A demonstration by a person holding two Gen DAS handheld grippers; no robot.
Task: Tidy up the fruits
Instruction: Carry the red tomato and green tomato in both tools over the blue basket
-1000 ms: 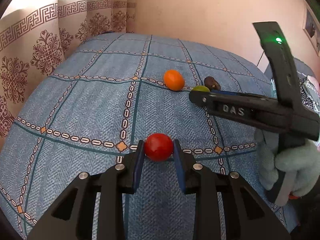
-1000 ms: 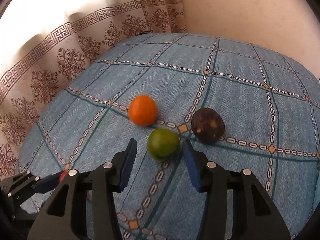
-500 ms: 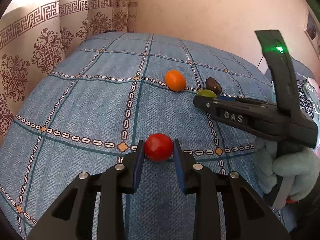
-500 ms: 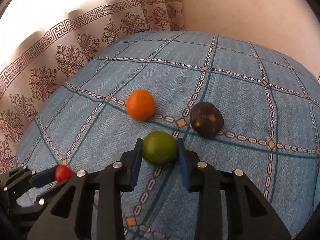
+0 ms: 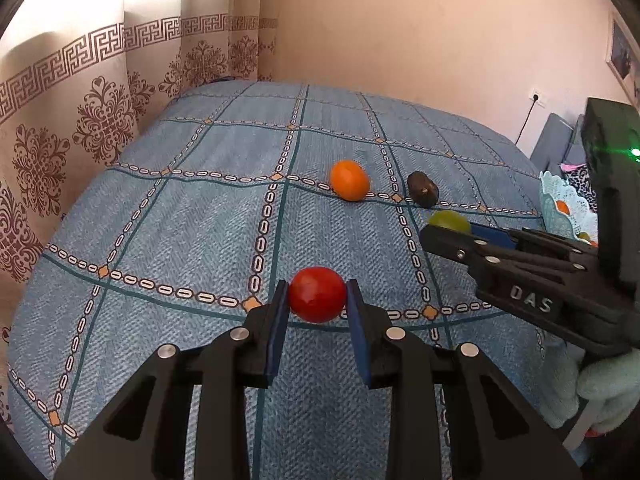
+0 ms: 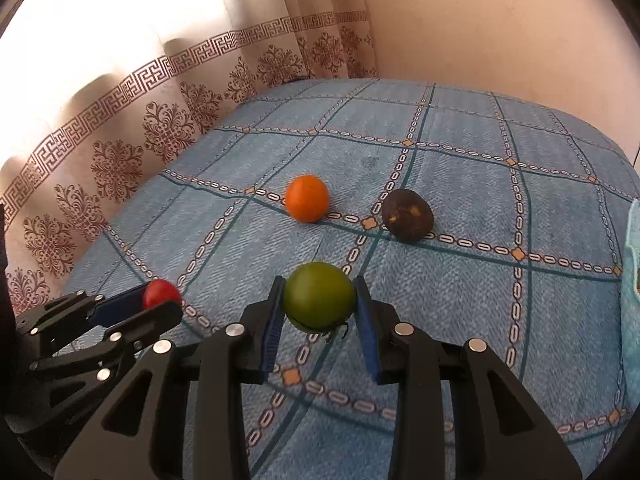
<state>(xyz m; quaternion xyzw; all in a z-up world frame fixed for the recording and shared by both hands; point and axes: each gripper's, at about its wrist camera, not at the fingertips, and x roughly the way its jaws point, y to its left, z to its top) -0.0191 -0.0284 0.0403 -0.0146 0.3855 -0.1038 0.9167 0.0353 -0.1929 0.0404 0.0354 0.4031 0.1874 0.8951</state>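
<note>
- Clamping a small red tomato (image 5: 317,294), the left gripper (image 5: 316,312) has both blue pads pressed on the fruit's sides, so the round fruit sits caught at its widest part and, by my reading, cannot roll off the cloth.
- Pinching a green lime-like fruit (image 6: 319,300), the right gripper (image 6: 320,316) has its pads tight on either flank; the fruit looks raised just clear of the bedspread (image 6: 460,168), with a shadow under it, which suggests it is in carry rather than at rest.
- Both tools hold one fruit each, probably so that two pieces can go to the container in a single trip.
- Seen from the left wrist camera, the right gripper reaches in from the right edge, gripped by a hand in a pale green glove (image 5: 608,392).
- Further out on the patterned blue cloth lie the two fruits not yet picked up: an orange (image 6: 307,198) and, to its right and well apart from it, a dark brown fruit (image 6: 407,215) with yellowish patches; I cannot name its kind.
- At the right edge of the bed stands a pale blue lacy basket (image 5: 560,204) with some fruit already inside, likely the place where all of them belong.
- Beyond the bed hang patterned curtains (image 6: 168,128) against a plain wall.
</note>
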